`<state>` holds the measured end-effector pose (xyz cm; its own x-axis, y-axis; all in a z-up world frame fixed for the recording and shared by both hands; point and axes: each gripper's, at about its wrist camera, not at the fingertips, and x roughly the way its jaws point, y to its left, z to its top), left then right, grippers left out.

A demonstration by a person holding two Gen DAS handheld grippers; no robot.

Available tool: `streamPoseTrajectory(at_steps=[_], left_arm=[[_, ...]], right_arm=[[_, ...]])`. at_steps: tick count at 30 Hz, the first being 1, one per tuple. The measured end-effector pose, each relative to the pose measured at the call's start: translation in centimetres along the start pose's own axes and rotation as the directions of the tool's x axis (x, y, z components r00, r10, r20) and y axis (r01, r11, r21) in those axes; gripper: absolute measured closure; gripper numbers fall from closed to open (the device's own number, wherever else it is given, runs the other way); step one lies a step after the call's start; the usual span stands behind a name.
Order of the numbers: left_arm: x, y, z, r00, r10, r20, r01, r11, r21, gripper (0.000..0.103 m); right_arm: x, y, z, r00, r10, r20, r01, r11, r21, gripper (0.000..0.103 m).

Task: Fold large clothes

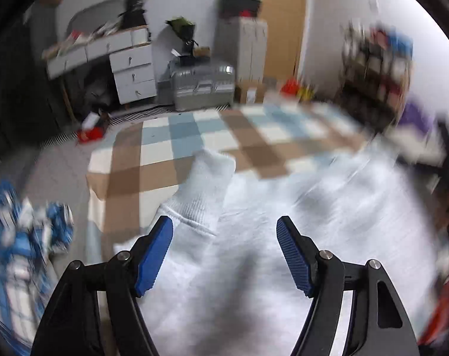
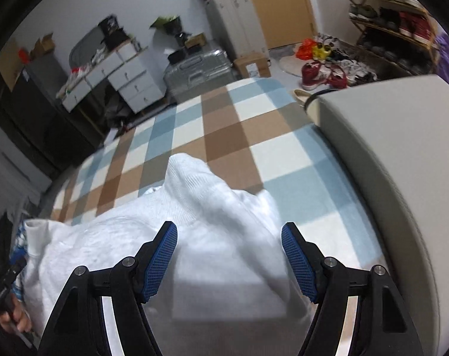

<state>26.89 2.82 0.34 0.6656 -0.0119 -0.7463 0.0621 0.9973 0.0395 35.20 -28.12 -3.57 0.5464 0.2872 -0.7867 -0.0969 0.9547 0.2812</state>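
1. The white sweatshirt (image 2: 194,228) lies on the checked bedspread (image 2: 224,136).
2. The left gripper (image 1: 224,225) and right gripper (image 2: 228,231) hover above it, jaws wide, holding nothing.
3. A grey cushion (image 2: 387,154) flanks it; a blue-and-white garment (image 1: 20,237) lies left.

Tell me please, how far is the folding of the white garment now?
Partly done, it seems. The white sweatshirt lies bunched on the checked cover, with one ribbed cuff folded over the body. In hand: nothing; left gripper and right gripper hover above it, jaws apart and empty. Left: smooth and finish the folds; the other cuff sticks out at the side.
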Motion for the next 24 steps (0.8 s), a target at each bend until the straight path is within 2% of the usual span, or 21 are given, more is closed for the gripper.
streamPoseTrajectory(at_steps=[1, 2, 3, 4, 5, 6, 7, 8, 10, 12, 14, 15, 16, 17, 18, 19, 21, 22, 24], left_arm=[[1.1, -0.2, -0.2, 0.997, 0.066, -0.028, -0.065, 0.998, 0.026, 0.034], [1.9, 0.1, -0.5, 0.993, 0.11, -0.036, -0.109, 0.993, 0.034, 0.035], [2.1, 0.6, -0.9, 0.991, 0.135, -0.019, -0.134, 0.991, 0.029, 0.049], [1.7, 1.2, -1.3, 0.99, 0.141, -0.004, -0.141, 0.99, 0.015, 0.065], [1.5, 2.0, -1.5, 0.991, 0.131, -0.008, -0.131, 0.991, -0.007, 0.094], [1.1, 3.0, -1.7, 0.996, 0.087, -0.011, -0.087, 0.995, -0.045, 0.098], [-0.3, 3.9, -1.9, 0.999, 0.029, 0.021, -0.027, 0.995, -0.092, 0.098], [-1.5, 4.7, -2.1, 0.999, -0.002, 0.053, 0.008, 0.993, -0.116, 0.098], [-3.3, 6.1, -2.1, 0.994, -0.018, 0.108, 0.034, 0.989, -0.147, 0.099], [-3.5, 7.9, -1.9, 0.993, -0.043, 0.107, 0.064, 0.978, -0.201, 0.098], [-1.6, 10.2, -1.9, 0.994, -0.096, 0.052, 0.107, 0.944, -0.311, 0.097], [-0.2, 11.0, -2.0, 0.994, -0.109, 0.012, 0.106, 0.923, -0.369, 0.09], [1.2, 11.0, -2.3, 0.995, -0.086, -0.046, 0.06, 0.911, -0.408, 0.084], [2.1, 10.6, -2.5, 0.995, -0.028, -0.099, -0.013, 0.919, -0.395, 0.074], [2.3, 9.9, -2.7, 0.991, 0.033, -0.13, -0.079, 0.928, -0.364, 0.069], [2.1, 9.0, -3.0, 0.985, 0.089, -0.145, -0.132, 0.938, -0.319, 0.068], [0.5, 7.6, -3.7, 0.983, 0.141, -0.118, -0.167, 0.953, -0.252, 0.068], [-0.9, 6.8, -4.1, 0.982, 0.165, -0.093, -0.181, 0.96, -0.215, 0.068], [-3.3, 5.8, -4.8, 0.98, 0.194, -0.047, -0.199, 0.964, -0.174, 0.068]], right_arm=[[1.0, 0.4, 0.1, 1.0, -0.024, -0.006, 0.023, 0.999, -0.026, 0.031], [1.3, 0.7, 0.1, 0.999, -0.046, -0.006, 0.045, 0.998, -0.037, 0.041], [1.6, 0.9, 0.0, 0.997, -0.08, 0.003, 0.08, 0.995, -0.053, 0.051], [1.5, 1.2, -0.1, 0.996, -0.089, 0.009, 0.089, 0.993, -0.082, 0.076], [0.8, 1.4, -0.2, 0.999, -0.048, 0.019, 0.049, 0.994, -0.093, 0.094], [-0.1, 1.4, -0.3, 0.999, -0.007, 0.048, 0.011, 0.996, -0.091, 0.098], [-2.3, 1.2, -0.5, 0.99, 0.082, 0.116, -0.073, 0.994, -0.076, 0.098], [-4.8, 0.9, -0.7, 0.964, 0.195, 0.18, -0.184, 0.98, -0.079, 0.099], [-7.9, -0.1, -0.7, 0.933, 0.243, 0.267, -0.239, 0.97, -0.046, 0.099], [-8.9, -1.5, -0.1, 0.923, 0.272, 0.273, -0.288, 0.957, 0.018, 0.099], [-7.5, -2.7, 0.5, 0.952, 0.201, 0.233, -0.226, 0.971, 0.084, 0.098], [-6.1, -3.1, 0.6, 0.968, 0.159, 0.196, -0.183, 0.977, 0.108, 0.097], [-4.1, -3.3, 0.6, 0.99, 0.077, 0.121, -0.093, 0.987, 0.132, 0.091], [-2.1, -3.6, 0.3, 0.998, -0.031, 0.048, 0.024, 0.989, 0.146, 0.083], [-1.2, -3.9, 0.1, 0.996, -0.083, 0.012, 0.08, 0.984, 0.161, 0.079], [-0.4, -4.4, -0.5, 0.995, -0.098, -0.028, 0.101, 0.977, 0.189, 0.071], [-1.3, -4.7, -1.6, 0.999, -0.03, -0.017, 0.033, 0.973, 0.228, 0.071], [-2.5, -4.3, -2.2, 1.0, -0.017, 0.006, 0.016, 0.978, 0.208, 0.069], [-5.7, -2.6, -3.5, 0.996, -0.042, 0.075, 0.033, 0.992, 0.119, 0.062]])
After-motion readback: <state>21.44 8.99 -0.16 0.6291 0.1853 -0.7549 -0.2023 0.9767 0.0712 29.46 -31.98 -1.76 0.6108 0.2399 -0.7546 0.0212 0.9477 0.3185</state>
